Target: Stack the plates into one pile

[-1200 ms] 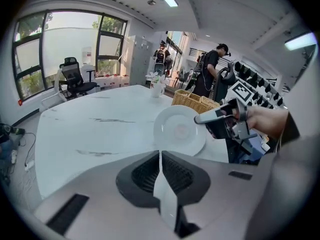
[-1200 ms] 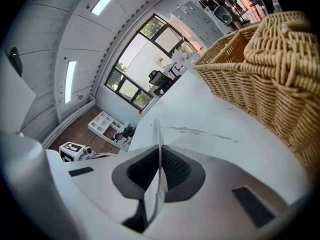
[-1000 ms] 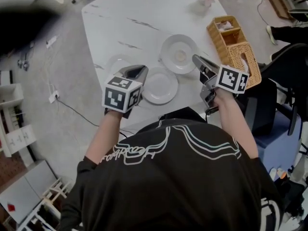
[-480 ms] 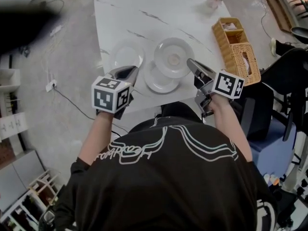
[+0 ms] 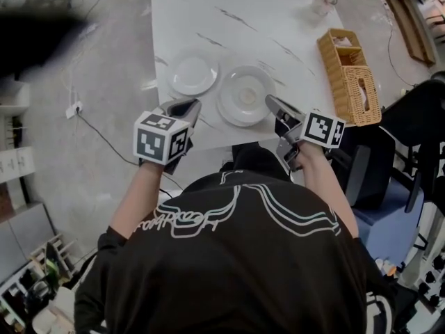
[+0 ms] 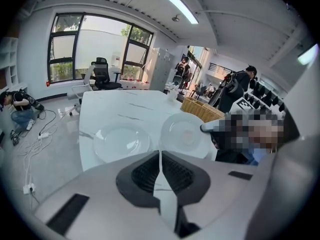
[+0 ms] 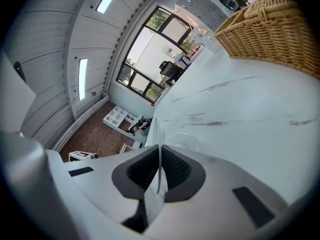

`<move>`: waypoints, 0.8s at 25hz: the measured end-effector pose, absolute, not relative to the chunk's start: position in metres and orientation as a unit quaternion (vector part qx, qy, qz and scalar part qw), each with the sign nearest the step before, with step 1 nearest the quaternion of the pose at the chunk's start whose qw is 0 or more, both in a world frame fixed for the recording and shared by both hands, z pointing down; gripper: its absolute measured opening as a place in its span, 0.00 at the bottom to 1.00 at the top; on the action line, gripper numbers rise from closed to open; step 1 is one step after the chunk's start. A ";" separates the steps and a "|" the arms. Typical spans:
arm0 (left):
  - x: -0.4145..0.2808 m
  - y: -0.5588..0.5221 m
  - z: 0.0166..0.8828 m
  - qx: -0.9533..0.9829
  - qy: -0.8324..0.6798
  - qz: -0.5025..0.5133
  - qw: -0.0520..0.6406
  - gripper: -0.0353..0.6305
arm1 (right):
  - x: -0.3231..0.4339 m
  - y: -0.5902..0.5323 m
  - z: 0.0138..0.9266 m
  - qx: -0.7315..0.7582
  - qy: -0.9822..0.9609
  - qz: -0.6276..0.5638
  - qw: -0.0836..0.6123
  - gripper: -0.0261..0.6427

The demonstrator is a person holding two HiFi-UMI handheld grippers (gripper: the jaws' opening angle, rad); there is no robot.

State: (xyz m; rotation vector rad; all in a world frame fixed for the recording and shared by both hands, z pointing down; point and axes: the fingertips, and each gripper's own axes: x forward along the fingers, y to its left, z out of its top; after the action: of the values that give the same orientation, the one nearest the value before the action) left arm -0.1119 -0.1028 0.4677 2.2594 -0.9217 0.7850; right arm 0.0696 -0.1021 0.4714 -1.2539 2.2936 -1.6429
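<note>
Jaws of right gripper (image 5: 270, 101) pinching rim of glossy round white plate (image 5: 240, 92), left gripper (image 5: 186, 106) jaws closed, empty

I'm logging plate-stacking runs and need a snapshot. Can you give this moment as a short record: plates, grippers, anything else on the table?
plates in view: two, side by side
left plate: lying flat, untouched
right plate: rim clamped by the right gripper
left gripper: jaws together, empty, near the table edge
also on table: wicker basket
pile: not yet one
</note>
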 end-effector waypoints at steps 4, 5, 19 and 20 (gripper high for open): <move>-0.116 -0.097 0.472 0.844 -0.344 0.295 0.288 0.11 | 0.065 -0.097 0.483 -0.407 0.734 -0.543 0.024 0.10; -0.117 -0.096 0.473 0.843 -0.344 0.295 0.288 0.11 | 0.064 -0.096 0.485 -0.407 0.732 -0.546 0.024 0.10; -0.121 -0.085 0.489 0.842 -0.334 0.296 0.301 0.11 | 0.051 -0.086 0.503 -0.411 0.763 -0.493 -0.071 0.33; -0.121 -0.085 0.490 0.842 -0.334 0.297 0.302 0.11 | 0.050 -0.084 0.505 -0.409 0.771 -0.480 -0.091 0.35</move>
State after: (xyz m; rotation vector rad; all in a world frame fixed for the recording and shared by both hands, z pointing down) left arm -0.1209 -0.0846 0.4899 2.2336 -0.8857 0.7864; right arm 0.0497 -0.0841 0.5046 -1.3632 2.5726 -1.6025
